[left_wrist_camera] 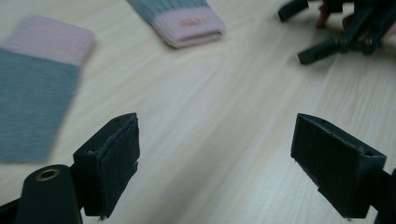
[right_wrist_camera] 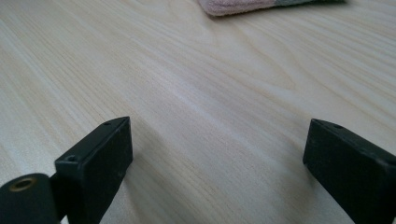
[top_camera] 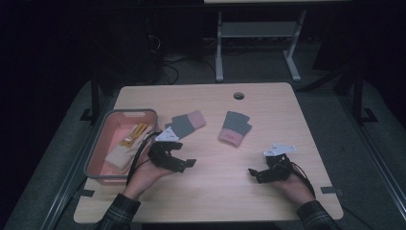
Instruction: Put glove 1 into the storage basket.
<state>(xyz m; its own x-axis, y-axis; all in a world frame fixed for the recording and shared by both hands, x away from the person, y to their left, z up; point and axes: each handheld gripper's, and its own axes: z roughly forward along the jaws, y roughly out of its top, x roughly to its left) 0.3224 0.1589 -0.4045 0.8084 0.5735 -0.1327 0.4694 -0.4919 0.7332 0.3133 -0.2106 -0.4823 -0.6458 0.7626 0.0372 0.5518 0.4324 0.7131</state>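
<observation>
My left tongs (top_camera: pixel 184 162) hang with jaws wide apart and empty over the worktop (top_camera: pixel 268 103); the nearer glove (top_camera: pixel 186 123) lies close at their twelve o'clock. My right tongs (top_camera: pixel 254 173) are also spread and empty, the other glove (top_camera: pixel 234 127) at their eleven o'clock, apart. A basket (top_camera: pixel 98 146) sits at nine o'clock.

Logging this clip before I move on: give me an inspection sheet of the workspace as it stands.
Surface: light wooden table with a round cable port.
Job's things: two grey-and-pink gloves, left glove and right glove, flat and apart.
Clutter: grey bin at the table's left edge, holding a cream and yellow glove.
Grippers: left tool and right tool both open, holding nothing.
Cables: black cable trailing from the left tool.
Surroundings: dark floor, table frame behind.
</observation>
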